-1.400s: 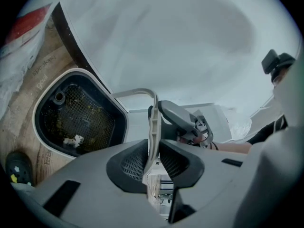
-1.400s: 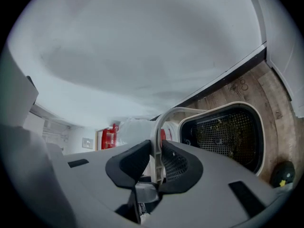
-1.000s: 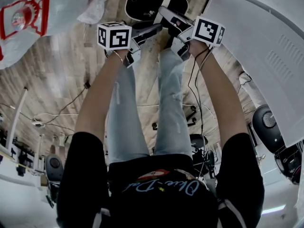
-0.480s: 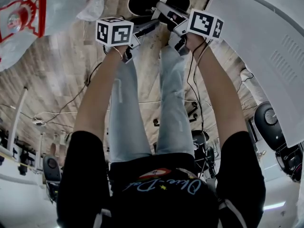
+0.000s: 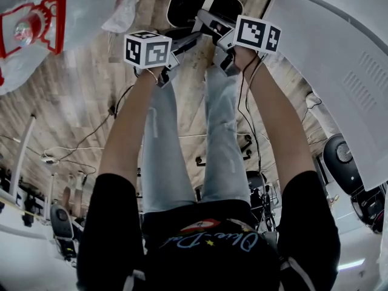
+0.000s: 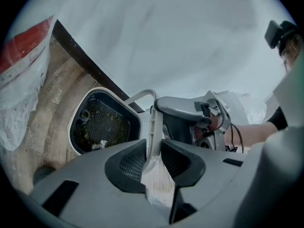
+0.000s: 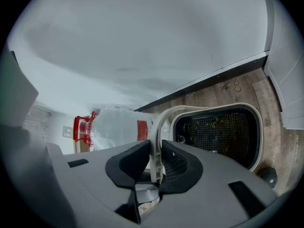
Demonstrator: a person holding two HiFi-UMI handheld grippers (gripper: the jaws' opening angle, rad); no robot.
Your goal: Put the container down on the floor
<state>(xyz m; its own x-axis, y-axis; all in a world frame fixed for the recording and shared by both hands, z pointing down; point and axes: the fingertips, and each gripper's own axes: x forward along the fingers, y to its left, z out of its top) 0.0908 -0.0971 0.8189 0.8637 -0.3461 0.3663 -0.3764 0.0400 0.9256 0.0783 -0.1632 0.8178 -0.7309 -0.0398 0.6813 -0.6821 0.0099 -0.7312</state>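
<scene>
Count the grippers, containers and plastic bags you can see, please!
grippers: 2 (left gripper, right gripper)
container: 1
plastic bag: 1
total: 4

Upside-down cursive lettering on person's black shirt (image 5: 206,247), begins "Blue", rest unclear, faint stamped print on wooden floor (image 6: 50,110), too blurred to read

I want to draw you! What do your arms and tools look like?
The left grey plastic tool and the right grey plastic tool have black ribbed pads. Each carries a white cube with black square markers. Short black sleeves cover the upper arms; a thin black cable runs beside the right arm.
</scene>
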